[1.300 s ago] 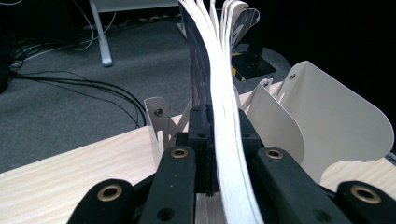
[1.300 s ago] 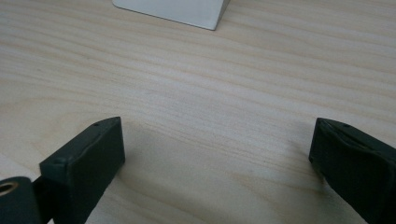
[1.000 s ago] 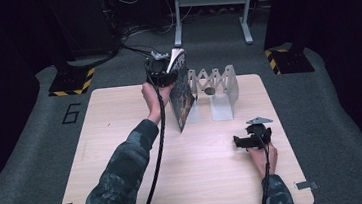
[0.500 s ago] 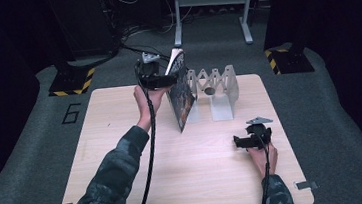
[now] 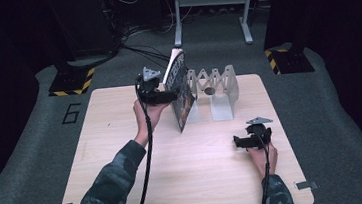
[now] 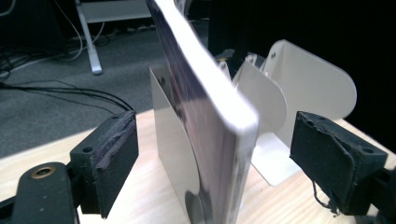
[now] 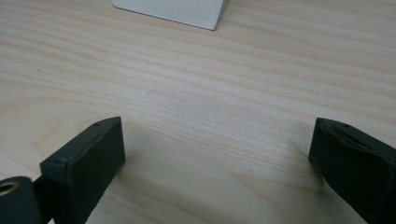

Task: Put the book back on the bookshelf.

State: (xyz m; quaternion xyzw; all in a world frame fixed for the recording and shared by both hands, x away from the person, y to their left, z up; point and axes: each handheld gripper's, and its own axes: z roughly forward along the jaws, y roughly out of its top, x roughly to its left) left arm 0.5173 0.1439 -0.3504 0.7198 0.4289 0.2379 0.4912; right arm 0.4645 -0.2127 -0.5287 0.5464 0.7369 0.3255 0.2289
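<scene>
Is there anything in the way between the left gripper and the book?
Nothing visible is. The book stands in the white rack, leaning, right between the open jaws of the left gripper. There is bare air on both sides, and neither pad touches it. The jaws have just been opening.

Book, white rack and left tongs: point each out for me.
book (image 5: pixel 182 94): high view, middle of the dark cover.
white rack (image 5: pixel 219 80): high view, zigzag dividers.
left tongs (image 6: pixel 215 158): left gripper view, midway between the open pads, on the book's edge.
</scene>
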